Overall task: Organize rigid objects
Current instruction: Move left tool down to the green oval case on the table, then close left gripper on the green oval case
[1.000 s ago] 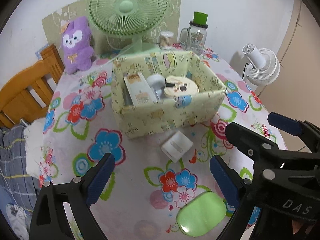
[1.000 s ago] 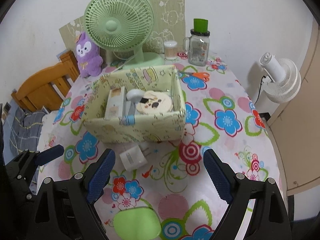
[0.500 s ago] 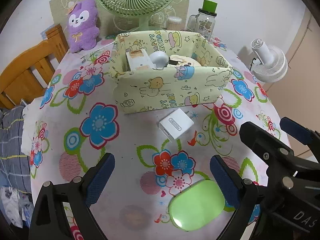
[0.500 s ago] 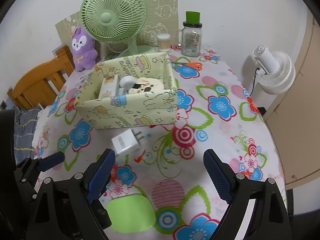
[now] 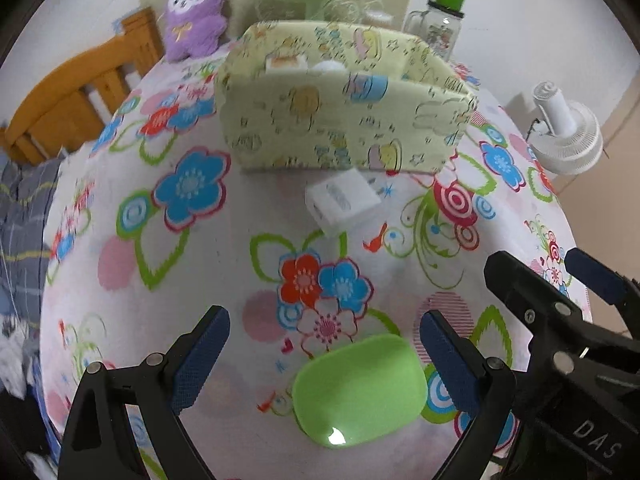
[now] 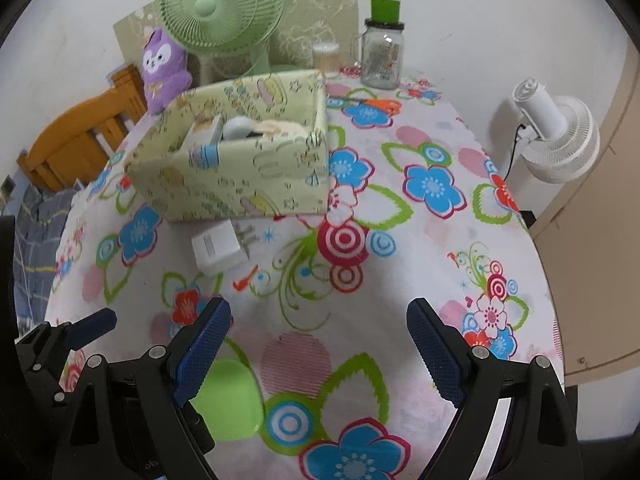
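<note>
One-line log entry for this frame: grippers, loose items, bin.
left gripper: open, over green case | right gripper: open, empty | white charger: on cloth beside bin | bin: partly filled

Home room: flowered tablecloth (image 6: 420,272), plush toy (image 6: 162,70), green desk fan (image 6: 220,12), wooden chair (image 6: 76,136).

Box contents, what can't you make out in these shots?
- Left wrist: the box front wall hides all but two white tops; motion blur.
- Right wrist: only tops show over the box rim; too blurred to identify.
- Right wrist: left gripper partly covers the green case.
</note>
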Available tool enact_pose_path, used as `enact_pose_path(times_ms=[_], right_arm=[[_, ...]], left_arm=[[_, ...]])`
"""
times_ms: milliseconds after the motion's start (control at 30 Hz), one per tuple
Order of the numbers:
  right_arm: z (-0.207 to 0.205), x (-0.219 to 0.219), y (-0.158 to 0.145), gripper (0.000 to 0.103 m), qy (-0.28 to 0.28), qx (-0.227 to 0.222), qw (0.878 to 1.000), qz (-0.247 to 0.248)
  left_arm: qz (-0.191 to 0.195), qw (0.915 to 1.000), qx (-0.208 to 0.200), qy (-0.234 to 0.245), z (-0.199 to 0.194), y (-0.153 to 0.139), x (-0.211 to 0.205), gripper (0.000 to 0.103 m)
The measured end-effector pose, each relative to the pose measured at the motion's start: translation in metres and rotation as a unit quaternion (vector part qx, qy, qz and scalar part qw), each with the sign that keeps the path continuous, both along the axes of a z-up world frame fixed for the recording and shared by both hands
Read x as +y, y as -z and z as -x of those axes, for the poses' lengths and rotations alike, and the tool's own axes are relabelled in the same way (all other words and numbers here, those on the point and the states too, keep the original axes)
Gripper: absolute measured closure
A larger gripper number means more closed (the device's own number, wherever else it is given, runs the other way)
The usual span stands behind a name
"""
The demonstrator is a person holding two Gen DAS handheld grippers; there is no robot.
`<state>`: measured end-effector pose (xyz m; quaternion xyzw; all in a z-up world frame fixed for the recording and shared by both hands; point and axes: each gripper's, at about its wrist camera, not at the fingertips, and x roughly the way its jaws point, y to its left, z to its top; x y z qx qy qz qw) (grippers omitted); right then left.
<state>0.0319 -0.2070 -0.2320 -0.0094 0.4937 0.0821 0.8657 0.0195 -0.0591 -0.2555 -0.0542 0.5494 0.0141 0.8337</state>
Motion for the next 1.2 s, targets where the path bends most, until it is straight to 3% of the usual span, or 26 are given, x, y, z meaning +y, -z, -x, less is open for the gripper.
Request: enact_pose_path(times_ms=[700, 1200], right_arm=[[0.009, -0.019, 0.042, 0.011, -0.045, 0.034, 0.998, -0.001], [0.011, -0.020, 0.051, 0.011, -0.057, 0.045, 0.997, -0.001]], left_arm=[[0.009, 0.9960, 0.031, -0.083, 0.023, 0.045, -0.021, 0.003], [-0.011, 0.9943, 0.024, -0.104, 0.032, 0.049, -0.033, 0.000]])
